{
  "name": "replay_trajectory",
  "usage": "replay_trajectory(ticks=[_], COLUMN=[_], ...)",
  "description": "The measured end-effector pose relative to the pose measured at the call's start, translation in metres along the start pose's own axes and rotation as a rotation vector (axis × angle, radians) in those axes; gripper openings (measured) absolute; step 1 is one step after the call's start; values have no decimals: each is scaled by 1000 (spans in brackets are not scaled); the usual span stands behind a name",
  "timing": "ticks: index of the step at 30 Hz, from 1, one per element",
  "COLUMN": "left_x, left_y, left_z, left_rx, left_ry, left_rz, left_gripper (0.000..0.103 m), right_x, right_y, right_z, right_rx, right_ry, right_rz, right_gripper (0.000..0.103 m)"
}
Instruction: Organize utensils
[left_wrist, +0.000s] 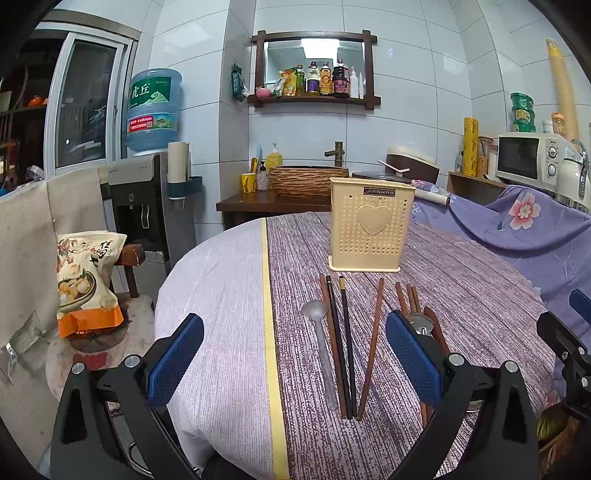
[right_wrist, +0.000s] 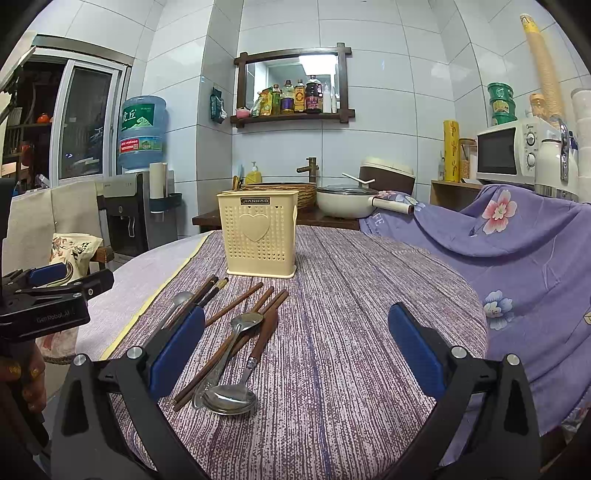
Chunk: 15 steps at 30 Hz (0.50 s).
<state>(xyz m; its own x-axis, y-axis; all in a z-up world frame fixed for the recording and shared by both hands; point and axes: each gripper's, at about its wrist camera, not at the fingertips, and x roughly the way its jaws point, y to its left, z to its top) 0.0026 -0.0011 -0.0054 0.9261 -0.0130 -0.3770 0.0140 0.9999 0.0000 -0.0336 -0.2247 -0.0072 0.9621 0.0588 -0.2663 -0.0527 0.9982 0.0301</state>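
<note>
A cream perforated utensil holder (left_wrist: 370, 229) with a heart stands upright on the round table; it also shows in the right wrist view (right_wrist: 260, 233). In front of it lie several brown and black chopsticks (left_wrist: 345, 343) and a grey spoon (left_wrist: 320, 339). More chopsticks (right_wrist: 240, 332), a metal spoon (right_wrist: 236, 336) and a wood-handled spoon (right_wrist: 236, 395) lie in the right wrist view. My left gripper (left_wrist: 294, 345) is open and empty above the chopsticks. My right gripper (right_wrist: 295, 343) is open and empty, right of the spoons.
The table has a purple striped cloth (right_wrist: 351, 332) and a pale cloth (left_wrist: 221, 295) on its left part. A purple flowered sheet (right_wrist: 517, 251) covers something at the right. A snack bag (left_wrist: 86, 277) sits on a stool at the left. A sink counter (left_wrist: 266, 203) stands behind.
</note>
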Motion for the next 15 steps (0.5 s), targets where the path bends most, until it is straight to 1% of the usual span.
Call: replay_trajectory(ticks=[15], left_x=[0], left_y=[0], left_z=[0], left_rx=[1], left_ry=[1], left_rz=[0], left_gripper=[97], right_x=[1], right_y=[0], right_z=[-2], right_rx=[-1], right_ry=[3], right_rz=[-3], right_gripper=[98])
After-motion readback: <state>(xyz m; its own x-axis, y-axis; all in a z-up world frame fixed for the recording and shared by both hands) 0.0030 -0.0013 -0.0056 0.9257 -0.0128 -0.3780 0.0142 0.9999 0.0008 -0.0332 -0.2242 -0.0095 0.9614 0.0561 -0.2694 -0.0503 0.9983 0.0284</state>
